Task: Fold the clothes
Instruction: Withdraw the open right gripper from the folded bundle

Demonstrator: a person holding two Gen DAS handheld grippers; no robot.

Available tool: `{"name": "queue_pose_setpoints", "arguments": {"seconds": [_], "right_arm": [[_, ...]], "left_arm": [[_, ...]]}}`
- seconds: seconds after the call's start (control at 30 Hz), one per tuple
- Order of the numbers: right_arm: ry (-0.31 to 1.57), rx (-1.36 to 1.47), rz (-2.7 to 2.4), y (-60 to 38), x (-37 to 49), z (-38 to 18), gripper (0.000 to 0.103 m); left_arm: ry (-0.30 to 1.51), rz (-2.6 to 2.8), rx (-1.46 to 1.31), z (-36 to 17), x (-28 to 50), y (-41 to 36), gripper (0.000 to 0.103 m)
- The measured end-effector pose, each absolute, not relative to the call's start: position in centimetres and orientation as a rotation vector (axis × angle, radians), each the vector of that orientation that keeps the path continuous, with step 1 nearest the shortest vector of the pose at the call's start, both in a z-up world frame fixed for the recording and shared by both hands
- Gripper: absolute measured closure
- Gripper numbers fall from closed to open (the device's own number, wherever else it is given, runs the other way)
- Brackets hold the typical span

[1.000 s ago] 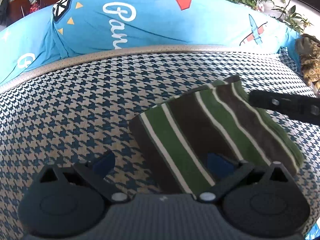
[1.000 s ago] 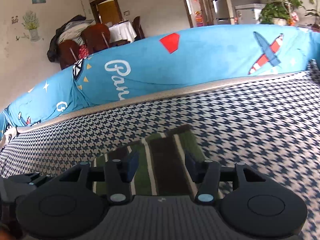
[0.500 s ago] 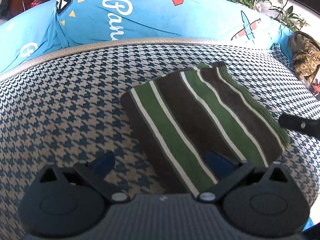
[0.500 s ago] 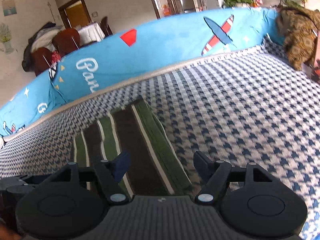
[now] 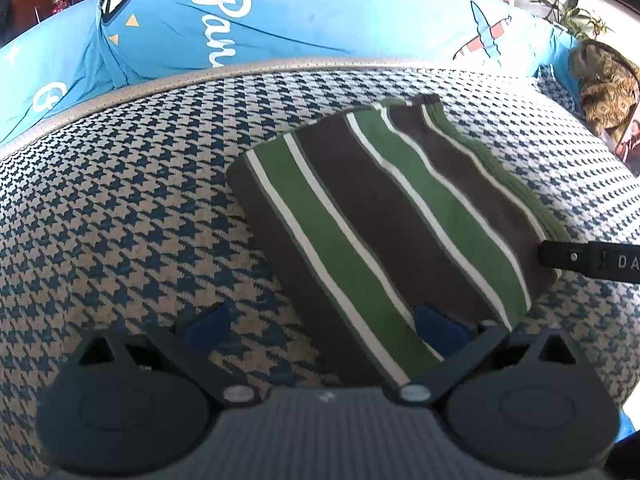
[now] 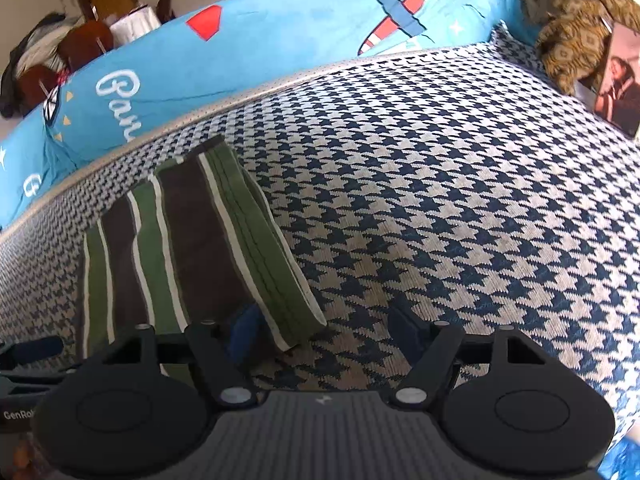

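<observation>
To the left of the left tool [image 5: 326, 326] there was only the houndstooth sofa seat [image 5: 120, 208], with the blue printed cover [image 5: 280, 28] running along its far edge. That tool stood wide and held nothing; its right finger lay over the near edge of the one striped garment [image 5: 384, 216], which rested flat ahead of it, already folded into a compact stack of several layers. One garment could be counted, and two tools. The right tool [image 6: 324, 328] also stood wide and held nothing, its left finger just beside the garment's near right corner, with bare seat ahead and to its right. By my reading, the knit was soft, light and limp, not slippery, so its layers would slide apart if pinched at one corner; a hold through all layers at the stacked green edge facing the right tool looked safest. At far right sat one brown patterned cushion [image 6: 576, 20].
</observation>
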State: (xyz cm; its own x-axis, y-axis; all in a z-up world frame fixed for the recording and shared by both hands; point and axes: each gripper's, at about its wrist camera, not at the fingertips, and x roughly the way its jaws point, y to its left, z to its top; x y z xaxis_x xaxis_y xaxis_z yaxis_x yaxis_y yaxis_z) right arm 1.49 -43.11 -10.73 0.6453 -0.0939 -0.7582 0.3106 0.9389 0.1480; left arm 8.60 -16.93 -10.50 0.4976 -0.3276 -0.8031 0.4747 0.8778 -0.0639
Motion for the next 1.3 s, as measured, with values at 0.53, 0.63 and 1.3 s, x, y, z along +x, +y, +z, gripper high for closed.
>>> {"name": "queue_pose_setpoints", "arguments": {"seconds": [0.53, 0.63, 1.3], "right_arm": [[0.855, 0.111, -0.186, -41.6, 1.2, -11.6, 0.024], [0.857, 0.111, -0.184, -41.6, 1.0, -11.4, 0.024], [0.814, 0.385, -0.153, -43.1, -0.2, -10.7, 0.024]], "left_arm": [[0.877, -0.503, 0.213, -11.6, 7.1, -16.8, 0.000], [0.875, -0.508, 0.214, -11.6, 6.9, -16.6, 0.000], [0.866, -0.483, 0.213, -10.5, 5.1, -14.9, 0.000]]}}
